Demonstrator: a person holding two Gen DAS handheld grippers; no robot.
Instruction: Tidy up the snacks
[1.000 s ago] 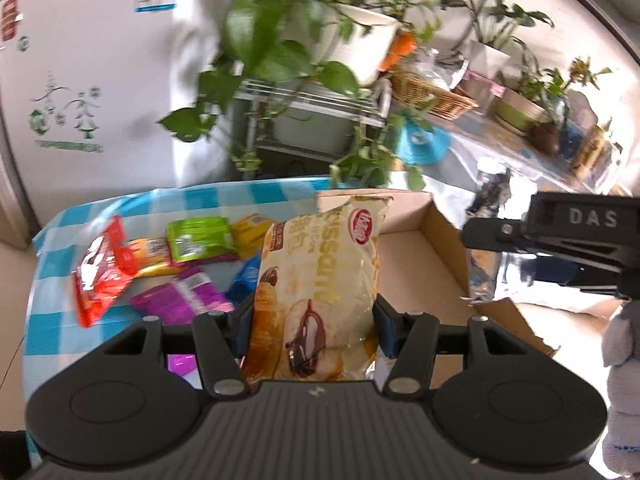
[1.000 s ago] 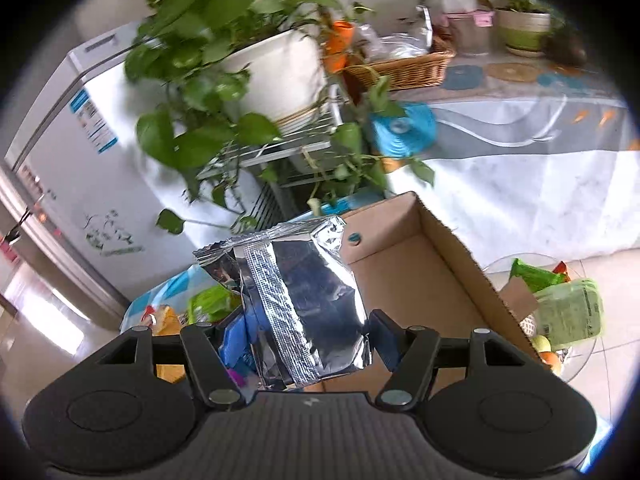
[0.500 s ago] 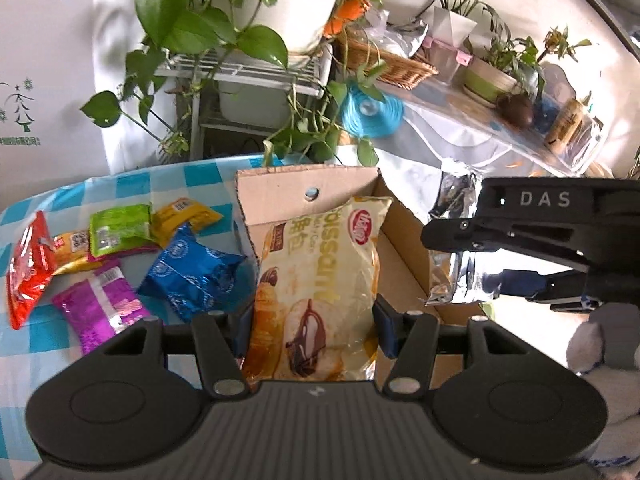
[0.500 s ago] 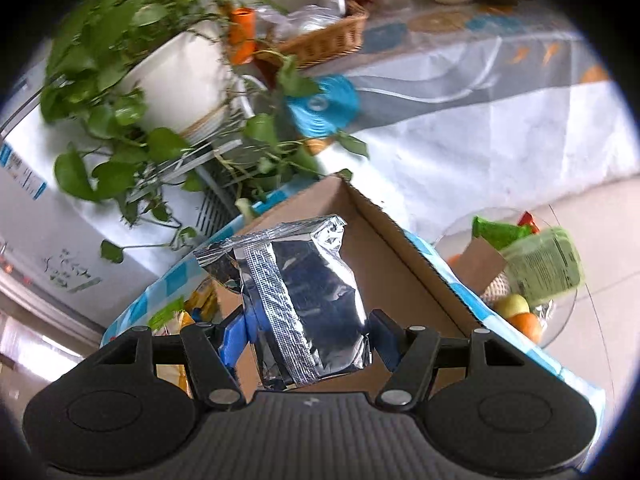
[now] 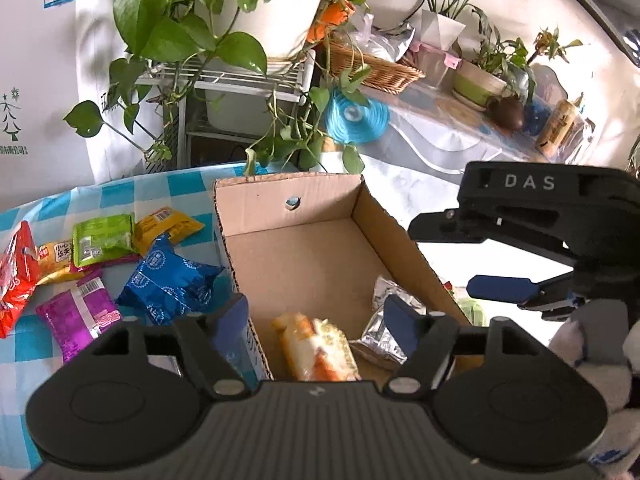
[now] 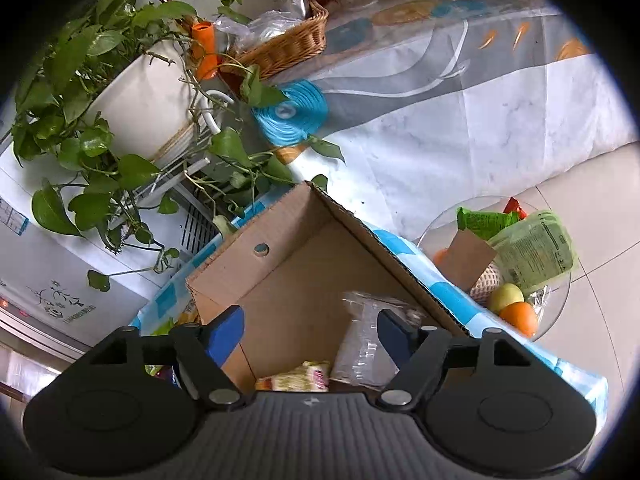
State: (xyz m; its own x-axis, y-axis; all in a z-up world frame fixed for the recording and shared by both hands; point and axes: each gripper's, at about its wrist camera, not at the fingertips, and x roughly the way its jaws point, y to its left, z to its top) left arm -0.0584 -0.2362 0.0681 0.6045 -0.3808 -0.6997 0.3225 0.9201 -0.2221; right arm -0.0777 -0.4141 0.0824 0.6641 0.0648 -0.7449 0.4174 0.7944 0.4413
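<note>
An open cardboard box point(image 5: 320, 256) sits on the blue checked table. The croissant bag point(image 5: 316, 350) and the silver foil bag point(image 5: 382, 330) lie inside it at the near end. My left gripper point(image 5: 318, 320) is open and empty just above them. My right gripper point(image 6: 310, 328) is open and empty over the same box point(image 6: 304, 256), with the silver bag point(image 6: 366, 344) and croissant bag point(image 6: 294, 380) below it. The right gripper also shows in the left wrist view point(image 5: 512, 264), at the box's right side. Loose snacks lie left of the box: a blue pack point(image 5: 170, 280), purple point(image 5: 78, 322), green point(image 5: 102, 236), red point(image 5: 16, 276).
Potted plants on a wire rack point(image 5: 240, 80) stand behind the table. A wicker basket point(image 5: 372, 68) and more pots sit on a side table at the right. A glass bowl of fruit point(image 6: 516, 276) sits low to the right of the box.
Both grippers opened and dropped their bags into the box: the croissant bag from the left, the silver bag from the right. Both now lie on the box floor.
</note>
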